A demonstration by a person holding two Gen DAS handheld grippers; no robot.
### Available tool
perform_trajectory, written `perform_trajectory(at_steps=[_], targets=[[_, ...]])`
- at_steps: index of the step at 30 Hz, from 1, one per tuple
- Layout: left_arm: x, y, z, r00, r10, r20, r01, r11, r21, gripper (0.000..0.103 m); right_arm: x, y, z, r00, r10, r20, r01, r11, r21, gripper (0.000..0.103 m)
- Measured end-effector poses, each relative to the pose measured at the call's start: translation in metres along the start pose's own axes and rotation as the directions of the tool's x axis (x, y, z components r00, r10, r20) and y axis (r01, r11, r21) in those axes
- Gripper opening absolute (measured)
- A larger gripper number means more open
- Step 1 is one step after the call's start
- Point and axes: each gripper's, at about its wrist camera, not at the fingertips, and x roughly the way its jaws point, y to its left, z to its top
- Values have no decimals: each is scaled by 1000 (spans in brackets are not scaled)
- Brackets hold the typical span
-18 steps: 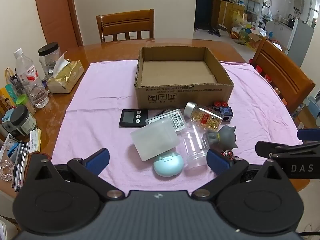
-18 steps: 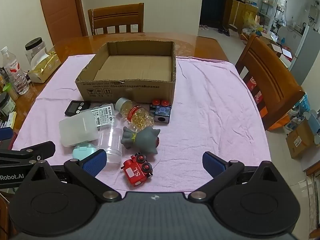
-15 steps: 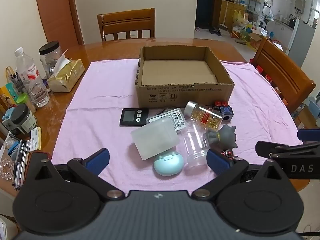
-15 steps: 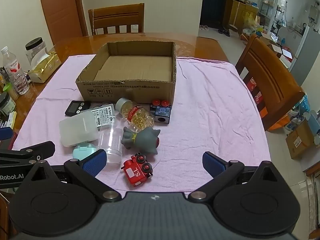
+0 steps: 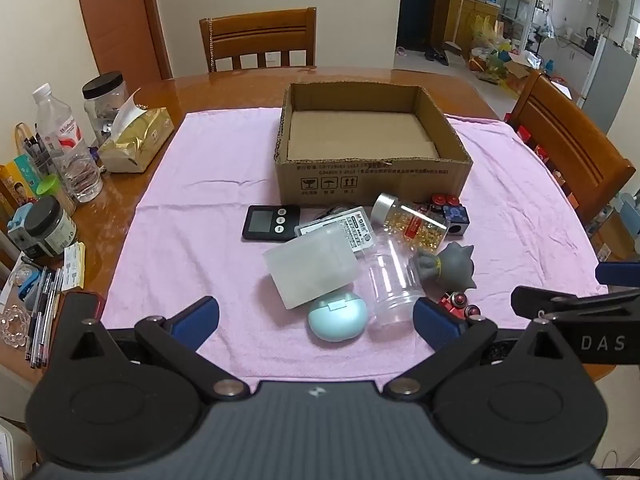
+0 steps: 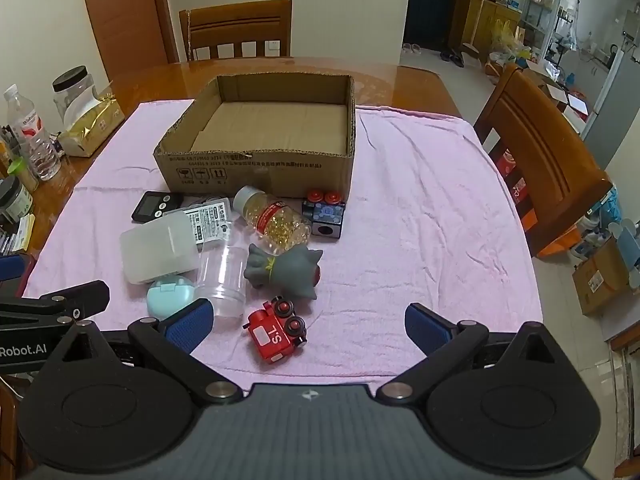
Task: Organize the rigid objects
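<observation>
An empty cardboard box point(image 5: 372, 176) point(image 6: 256, 168) stands on the pink cloth point(image 5: 192, 240) point(image 6: 420, 220). In front of it lie a black timer point(image 5: 271, 222), a frosted white case point(image 5: 310, 270), a pale blue round case point(image 5: 338, 317), a clear empty jar point(image 5: 390, 284), a bottle of golden capsules point(image 6: 276, 218), a blue cube toy point(image 6: 326, 218), a grey spiky figure point(image 6: 286, 268) and a red toy train point(image 6: 276, 330). My left gripper point(image 5: 316, 320) hovers open near the blue case. My right gripper point(image 6: 306, 322) hovers open over the train. Neither touches anything.
At the table's left edge stand a water bottle point(image 5: 68, 148), jars point(image 5: 106, 98), a gold tissue pack point(image 5: 136, 144) and pens point(image 5: 44, 320). Wooden chairs stand behind point(image 5: 258, 40) and to the right point(image 6: 540, 160). Bare pink cloth lies right of the objects.
</observation>
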Motion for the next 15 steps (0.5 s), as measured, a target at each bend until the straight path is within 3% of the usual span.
perform_trajectory(at_steps=[15], targets=[[-2,-3,3,1000,-3,2,3,1000,2,102,-4,-2,4,1000,-1,-4,1,1000,-7,103]])
